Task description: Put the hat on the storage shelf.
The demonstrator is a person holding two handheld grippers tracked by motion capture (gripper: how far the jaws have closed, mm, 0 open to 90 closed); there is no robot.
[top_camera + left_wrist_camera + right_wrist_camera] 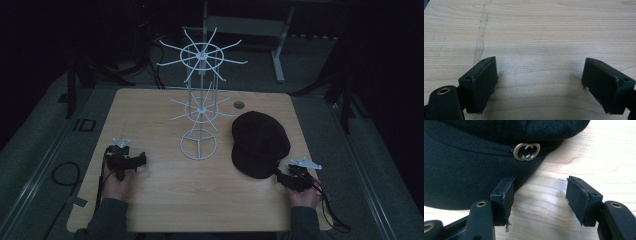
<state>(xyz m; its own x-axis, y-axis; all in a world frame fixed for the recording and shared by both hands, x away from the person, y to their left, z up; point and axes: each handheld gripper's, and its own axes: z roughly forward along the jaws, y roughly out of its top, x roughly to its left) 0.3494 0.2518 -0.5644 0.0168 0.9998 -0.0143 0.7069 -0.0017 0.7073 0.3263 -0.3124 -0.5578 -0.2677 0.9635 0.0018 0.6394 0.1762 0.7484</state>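
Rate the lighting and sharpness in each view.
High view: dim and grainy, the surroundings nearly black, though the cap and white rack on the table stay readable. Left gripper view: bright, even, wood grain sharp. Right gripper view: table overexposed at right, cap buckle crisp.

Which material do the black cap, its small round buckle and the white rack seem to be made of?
The black peaked cap looks like matte woven cloth: a fine twill grain shows. Its round interlocked buckle seems brushed brass-toned metal, with dull glints. The white spoked rack looks like thin painted wire, probably metal.

High view looks down on the table [165,190]; each tongs camera looks close along its jaws at it.
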